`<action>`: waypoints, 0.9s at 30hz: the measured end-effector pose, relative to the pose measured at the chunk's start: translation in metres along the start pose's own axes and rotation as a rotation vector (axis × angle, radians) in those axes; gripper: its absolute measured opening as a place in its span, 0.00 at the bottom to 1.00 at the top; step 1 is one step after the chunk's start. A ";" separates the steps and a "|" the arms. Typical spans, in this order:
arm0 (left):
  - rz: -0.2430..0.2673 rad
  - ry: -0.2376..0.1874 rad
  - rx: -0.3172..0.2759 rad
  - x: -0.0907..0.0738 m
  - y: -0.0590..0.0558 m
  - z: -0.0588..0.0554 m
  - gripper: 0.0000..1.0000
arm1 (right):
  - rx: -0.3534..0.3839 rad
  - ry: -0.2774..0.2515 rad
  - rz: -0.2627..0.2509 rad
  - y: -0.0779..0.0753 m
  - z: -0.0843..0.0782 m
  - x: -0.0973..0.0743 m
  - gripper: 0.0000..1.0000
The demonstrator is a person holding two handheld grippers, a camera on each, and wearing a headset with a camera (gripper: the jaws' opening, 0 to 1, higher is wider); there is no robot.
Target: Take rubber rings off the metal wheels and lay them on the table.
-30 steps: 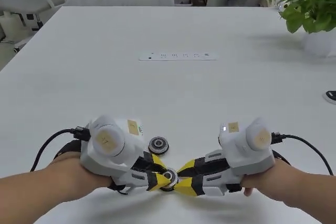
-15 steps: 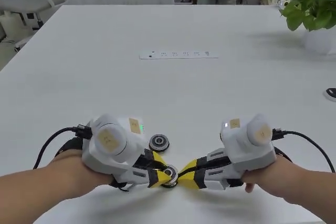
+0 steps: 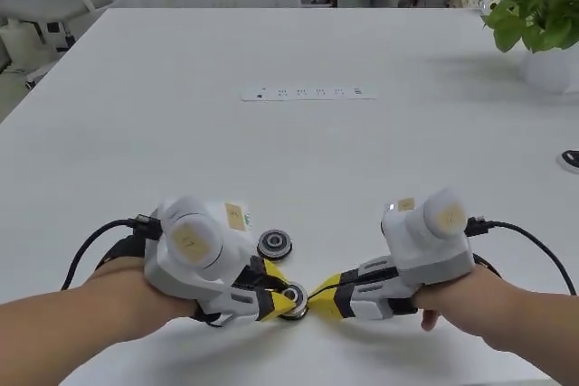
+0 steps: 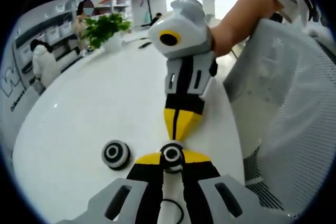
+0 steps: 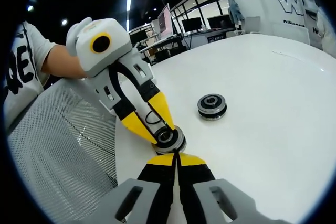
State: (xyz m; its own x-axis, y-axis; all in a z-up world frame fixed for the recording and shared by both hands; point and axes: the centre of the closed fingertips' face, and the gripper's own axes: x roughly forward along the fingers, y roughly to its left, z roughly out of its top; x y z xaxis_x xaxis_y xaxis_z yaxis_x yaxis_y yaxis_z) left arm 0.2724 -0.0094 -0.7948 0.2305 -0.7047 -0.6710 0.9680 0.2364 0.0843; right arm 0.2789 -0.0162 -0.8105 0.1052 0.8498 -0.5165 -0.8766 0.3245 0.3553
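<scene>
Wheel (image 3: pixel 291 299) of round shiny metal, black-rimmed, sits pinched in left tongs (image 4: pixel 172 158).

First wheel (image 3: pixel 291 298): small metal hub, black rubber ring on, gripped between the jaws of the left gripper (image 3: pixel 287 304). Second wheel (image 3: pixel 274 244): alike, ring on, lying flat on the table (image 3: pixel 298 160) just beside.

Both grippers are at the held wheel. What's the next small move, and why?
Likely draw the right gripper back from the wheel to peel the ring off. The left gripper clamps the wheel, and the right's shut tips meet its black rim; whether they grip the ring, I cannot tell.
</scene>
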 end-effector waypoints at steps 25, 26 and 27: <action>0.018 0.020 0.002 0.001 0.001 0.000 0.12 | 0.164 -0.111 0.027 0.002 0.014 -0.008 0.00; 0.018 0.020 0.002 0.001 0.001 0.000 0.12 | 0.166 -0.112 0.028 0.002 0.014 -0.008 0.00; 0.018 0.019 0.001 0.001 0.001 0.000 0.12 | 0.171 -0.115 0.030 0.002 0.014 -0.008 0.00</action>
State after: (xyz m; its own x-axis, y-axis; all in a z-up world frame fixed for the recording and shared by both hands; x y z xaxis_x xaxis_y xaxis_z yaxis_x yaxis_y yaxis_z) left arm 0.2740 -0.0098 -0.7956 0.2458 -0.6877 -0.6831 0.9638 0.2484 0.0968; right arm 0.2827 -0.0163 -0.7944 0.1419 0.8987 -0.4150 -0.7886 0.3561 0.5014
